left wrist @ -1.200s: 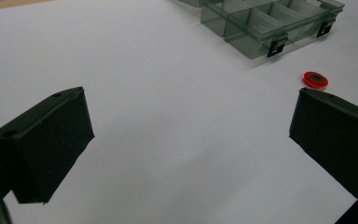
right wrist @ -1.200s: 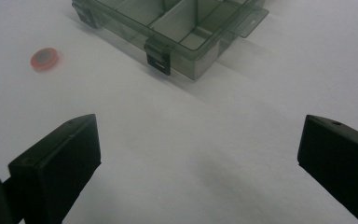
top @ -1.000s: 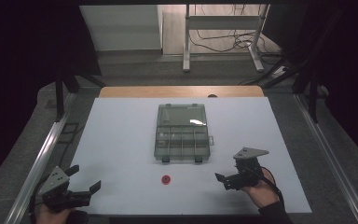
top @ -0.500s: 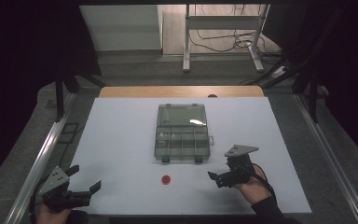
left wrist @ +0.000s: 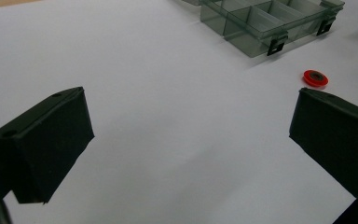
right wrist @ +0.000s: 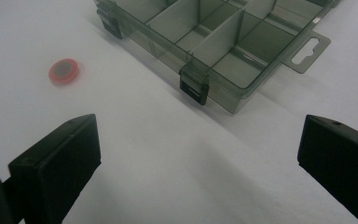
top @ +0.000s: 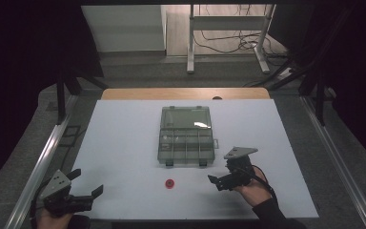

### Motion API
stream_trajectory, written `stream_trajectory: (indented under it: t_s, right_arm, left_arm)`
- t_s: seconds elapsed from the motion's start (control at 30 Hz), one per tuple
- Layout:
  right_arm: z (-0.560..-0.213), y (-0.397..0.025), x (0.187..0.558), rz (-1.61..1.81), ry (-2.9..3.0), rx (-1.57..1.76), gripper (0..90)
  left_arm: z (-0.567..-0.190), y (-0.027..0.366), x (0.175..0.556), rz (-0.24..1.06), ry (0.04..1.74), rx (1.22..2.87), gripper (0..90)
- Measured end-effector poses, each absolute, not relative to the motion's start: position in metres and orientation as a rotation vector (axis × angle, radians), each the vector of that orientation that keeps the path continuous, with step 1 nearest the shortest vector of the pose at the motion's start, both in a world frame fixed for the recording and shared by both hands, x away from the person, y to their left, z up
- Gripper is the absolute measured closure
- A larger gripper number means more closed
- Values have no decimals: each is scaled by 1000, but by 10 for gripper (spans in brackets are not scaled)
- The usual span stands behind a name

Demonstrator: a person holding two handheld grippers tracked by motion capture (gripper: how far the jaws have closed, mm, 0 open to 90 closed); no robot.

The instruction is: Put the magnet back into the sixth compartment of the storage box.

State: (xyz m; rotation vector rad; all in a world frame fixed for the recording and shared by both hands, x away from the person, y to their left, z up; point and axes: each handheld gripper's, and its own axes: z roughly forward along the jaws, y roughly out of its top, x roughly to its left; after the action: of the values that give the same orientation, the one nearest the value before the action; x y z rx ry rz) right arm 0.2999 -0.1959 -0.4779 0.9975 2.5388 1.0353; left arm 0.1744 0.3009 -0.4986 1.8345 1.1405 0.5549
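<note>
A clear grey compartment box (top: 187, 136) lies open in the middle of the white table, its lid folded back. A small red disc (top: 170, 183) with a dark centre lies on the table in front of it. My right gripper (top: 223, 180) is open, low over the table to the right of the disc, pointing left. In the right gripper view the disc (right wrist: 64, 71) is ahead at the left and the box (right wrist: 214, 44) ahead with its black latch. My left gripper (top: 86, 183) is open at the table's near left corner. Its view shows the disc (left wrist: 315, 78) far right.
The white table top (top: 124, 143) has a wooden strip (top: 186, 93) at its far edge. Metal rails (top: 43, 162) run along both sides. A stand and cables (top: 228, 43) are on the floor beyond the table.
My right gripper has moved left and slightly toward the box's near edge, closer to the red disc. The left gripper has stayed in place.
</note>
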Motion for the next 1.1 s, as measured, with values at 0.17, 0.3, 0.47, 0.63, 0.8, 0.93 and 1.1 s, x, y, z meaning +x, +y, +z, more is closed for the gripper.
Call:
stream_trajectory:
  t_s: [0.17, 0.3, 0.47, 0.63, 0.8, 0.93, 1.1]
  right_arm:
    - [-479, -192, 301, 1027, 2549, 993, 0]
    - [-480, -189, 301, 1018, 2561, 984, 0]
    - [-481, -184, 302, 1009, 2574, 980, 0]
    - [-481, -180, 303, 1002, 2585, 985, 0]
    - [-482, -175, 304, 983, 2588, 976, 0]
    - [-482, -170, 303, 964, 2599, 964, 0]
    - [-483, -165, 304, 954, 2615, 947, 0]
  left_arm:
    - [-499, 301, 174, 555, 1140, 1835, 1]
    - [-499, 301, 175, 556, 1140, 1836, 1]
    - [-499, 301, 175, 556, 1139, 1837, 1]
    - [-499, 300, 175, 556, 1139, 1839, 1]
    - [-499, 300, 175, 557, 1138, 1841, 1]
    - [-499, 300, 175, 557, 1138, 1842, 1]
    - [-499, 300, 175, 557, 1137, 1843, 1]
